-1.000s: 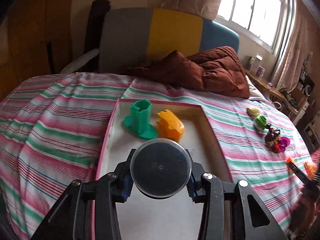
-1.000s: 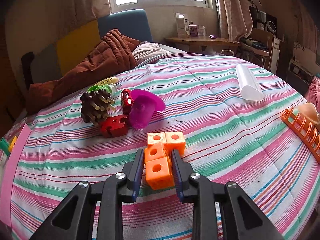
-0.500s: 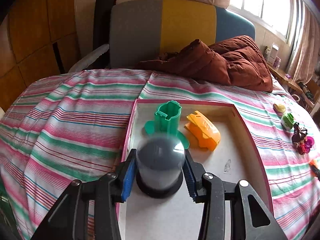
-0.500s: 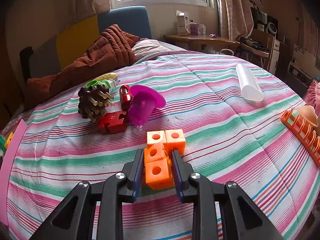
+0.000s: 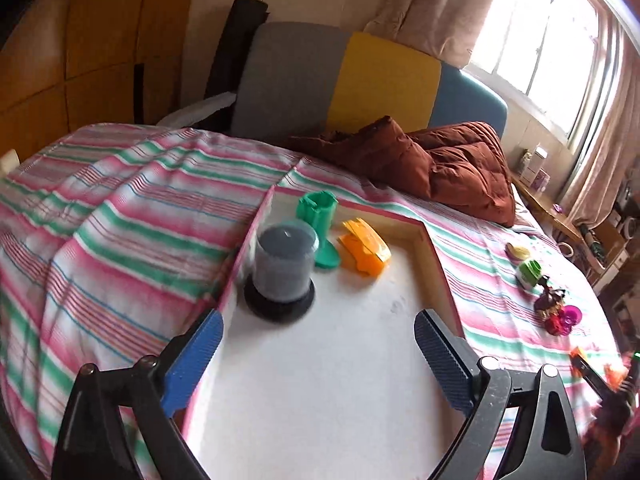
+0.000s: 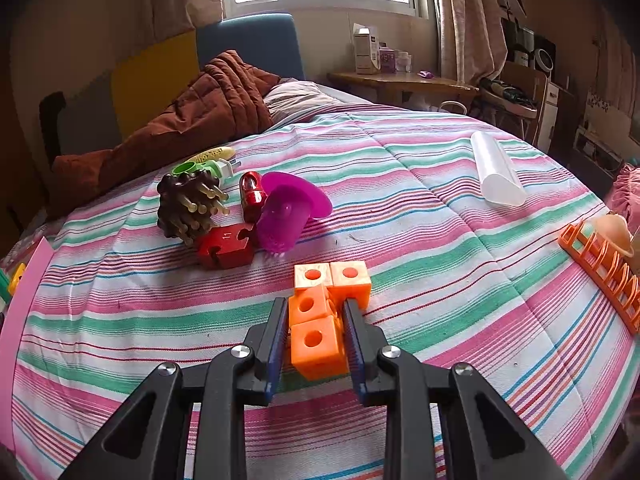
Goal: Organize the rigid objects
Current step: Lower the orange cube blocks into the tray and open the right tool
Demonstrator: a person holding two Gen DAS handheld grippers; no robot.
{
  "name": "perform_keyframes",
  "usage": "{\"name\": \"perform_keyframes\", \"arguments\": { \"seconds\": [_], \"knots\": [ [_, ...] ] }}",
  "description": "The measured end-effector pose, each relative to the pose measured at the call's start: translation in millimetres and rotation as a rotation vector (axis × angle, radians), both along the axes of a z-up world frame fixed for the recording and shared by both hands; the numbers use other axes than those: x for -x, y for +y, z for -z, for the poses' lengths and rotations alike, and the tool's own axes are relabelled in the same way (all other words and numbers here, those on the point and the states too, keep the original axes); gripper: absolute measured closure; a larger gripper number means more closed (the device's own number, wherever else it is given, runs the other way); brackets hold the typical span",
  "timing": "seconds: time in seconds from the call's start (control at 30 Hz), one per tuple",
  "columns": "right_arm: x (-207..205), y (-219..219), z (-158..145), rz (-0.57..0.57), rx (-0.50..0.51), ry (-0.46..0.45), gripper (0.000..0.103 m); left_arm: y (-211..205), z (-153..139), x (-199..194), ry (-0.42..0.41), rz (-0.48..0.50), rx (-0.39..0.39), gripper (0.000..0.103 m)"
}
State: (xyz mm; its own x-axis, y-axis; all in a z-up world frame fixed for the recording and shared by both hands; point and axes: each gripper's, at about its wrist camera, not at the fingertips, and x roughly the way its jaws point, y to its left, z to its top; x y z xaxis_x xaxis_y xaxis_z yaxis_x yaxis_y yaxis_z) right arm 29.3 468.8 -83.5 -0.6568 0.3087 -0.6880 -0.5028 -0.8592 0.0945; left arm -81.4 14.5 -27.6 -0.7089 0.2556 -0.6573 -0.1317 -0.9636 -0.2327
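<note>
A pink-rimmed white tray (image 5: 438, 264) lies on the striped bed. In it stand a grey cylinder on a black base (image 5: 282, 268), a green piece (image 5: 320, 220) and an orange piece (image 5: 364, 246). My left gripper (image 5: 316, 344) is open and empty, just behind the cylinder. My right gripper (image 6: 316, 316) is shut on a chain of orange cubes (image 6: 320, 320) resting on the bedspread. Beyond it lie a red puzzle block (image 6: 226, 246), a purple toy (image 6: 286, 214), a brown spiky piece (image 6: 188, 204) and a small red toy (image 6: 252, 194).
A clear plastic tube (image 6: 496, 172) lies at the right and an orange rack (image 6: 600, 272) at the far right edge. A brown quilt (image 5: 440, 164) and a chair back (image 5: 340, 84) are behind the tray. A wooden side table (image 6: 400, 80) stands by the window.
My left gripper set the grey cylinder down upright in the tray, opened and drew back. My right gripper stays shut on the orange cubes, nearly still.
</note>
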Motion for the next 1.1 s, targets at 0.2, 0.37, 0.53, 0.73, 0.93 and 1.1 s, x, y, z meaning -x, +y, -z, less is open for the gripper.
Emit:
{"name": "perform_keyframes", "arguments": {
  "seconds": [0.2, 0.37, 0.53, 0.73, 0.93, 1.1],
  "knots": [
    [0.3, -13.5, -6.3, -0.050, -0.040, 0.000, 0.076, 15.3, 1.8, -25.8, 0.011, 0.063, 0.013, 0.002],
    [4.6, -33.2, -14.1, -0.128, -0.059, -0.011, 0.077, 19.8, 3.2, -42.5, 0.033, 0.102, 0.020, 0.000],
    [10.1, -60.3, -19.4, -0.206, -0.031, -0.005, 0.077, 19.2, 6.0, -48.2, 0.031, 0.107, 0.016, 0.000],
    [23.0, -106.8, -27.9, -0.304, 0.014, 0.020, 0.077, 14.8, 6.6, -51.6, 0.026, 0.089, -0.001, 0.000],
    [52.0, -166.0, -45.1, -0.452, 0.051, 0.044, 0.077, 13.4, 4.9, -53.7, 0.029, 0.083, 0.015, 0.000],
    [82.8, -223.4, -61.0, -0.601, 0.026, 0.052, 0.077, 9.2, 5.4, -52.9, 0.021, 0.074, 0.029, 0.000]
  ]
}}
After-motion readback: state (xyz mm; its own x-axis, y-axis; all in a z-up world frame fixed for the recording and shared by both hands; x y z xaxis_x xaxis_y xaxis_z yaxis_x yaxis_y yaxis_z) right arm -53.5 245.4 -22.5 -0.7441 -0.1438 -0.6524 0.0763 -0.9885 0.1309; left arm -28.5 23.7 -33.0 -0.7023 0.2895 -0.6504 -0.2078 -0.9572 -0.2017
